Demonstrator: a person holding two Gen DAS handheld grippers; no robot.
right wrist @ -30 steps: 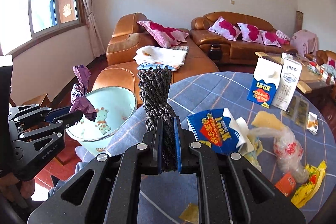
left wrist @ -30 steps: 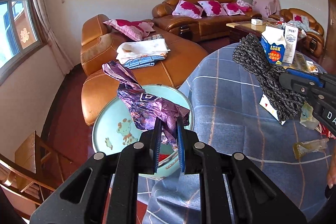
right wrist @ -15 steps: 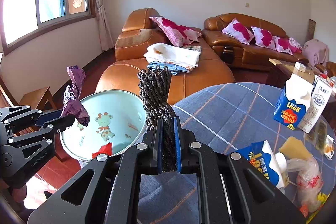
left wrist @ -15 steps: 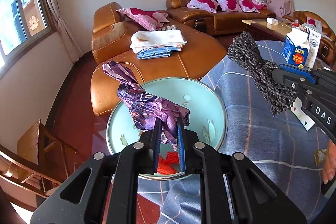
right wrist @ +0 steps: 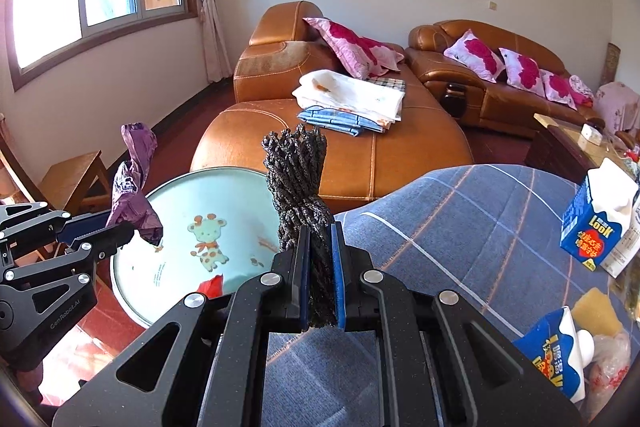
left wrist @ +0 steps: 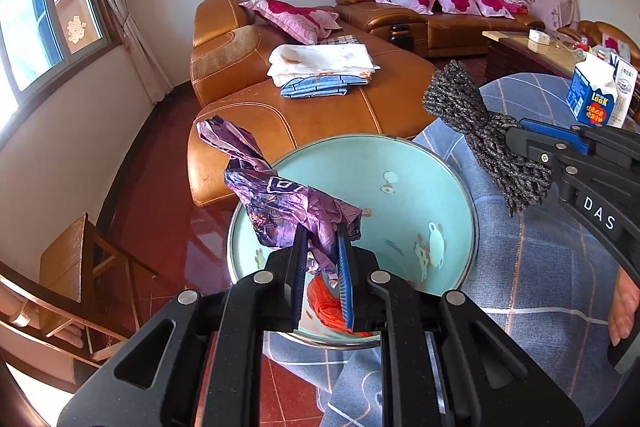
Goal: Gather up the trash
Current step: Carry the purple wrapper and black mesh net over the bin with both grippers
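My left gripper (left wrist: 322,247) is shut on a crumpled purple wrapper (left wrist: 276,195) and holds it above the light-blue bin (left wrist: 460,187), which has red trash (left wrist: 326,303) inside. My right gripper (right wrist: 320,239) is shut on a dark grey braided bundle (right wrist: 298,171) at the table's edge, just right of the bin (right wrist: 168,195). The bundle also shows in the left wrist view (left wrist: 476,131), and the purple wrapper in the right wrist view (right wrist: 134,187).
The blue checked tablecloth (right wrist: 460,227) carries blue LOOK cartons (right wrist: 596,223), another carton (right wrist: 556,351) and a plastic bag (right wrist: 612,351). An orange leather sofa (right wrist: 340,147) with folded cloths stands behind the bin. A wooden stool (left wrist: 76,255) is at the left.
Both grippers have moved left toward the bin with their loads. The purple wrapper now hangs over the bin's opening and the bundle sits nearer its rim.
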